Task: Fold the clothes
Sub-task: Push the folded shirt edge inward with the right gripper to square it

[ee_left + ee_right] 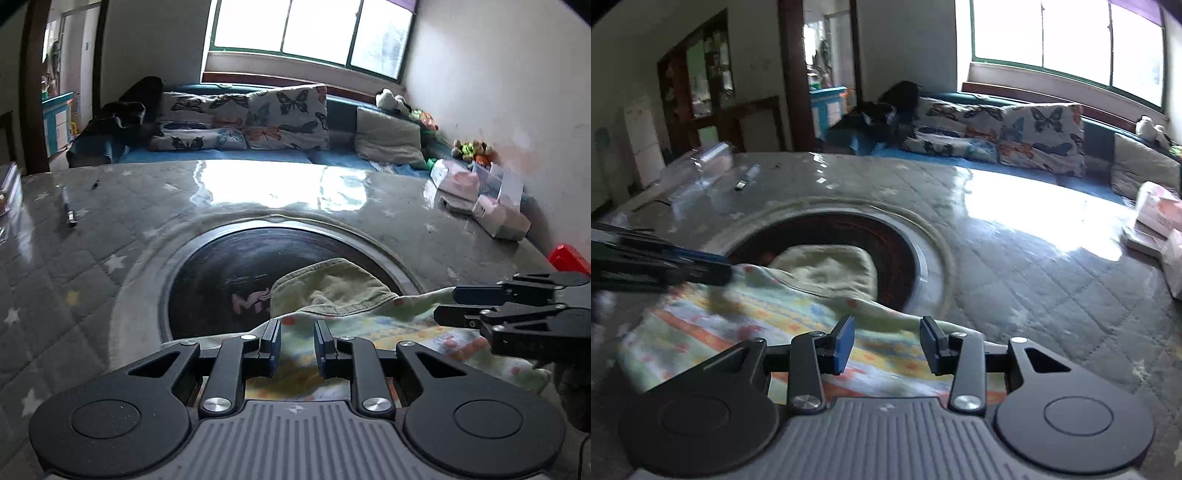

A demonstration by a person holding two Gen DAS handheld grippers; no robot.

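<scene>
A small pale-green garment [332, 288] with a colourful striped print lies on the grey quilted table cover, its plain green collar part over the dark round inset [229, 280]. It also shows in the right wrist view [768, 317]. My left gripper [297, 334] is open just above the garment's near edge, nothing between its blue pads. My right gripper [886, 332] is open over the garment's right edge, also empty. The right gripper shows at the right of the left wrist view [450, 304], and the left gripper shows at the left of the right wrist view [713, 269].
A pen [69, 206] lies far left on the table. White and pink boxes [480, 199] and a red object [569, 258] sit at the right by the wall. A clear plastic container [701, 166] stands far left. Beyond the table is a bench with butterfly cushions [251, 118].
</scene>
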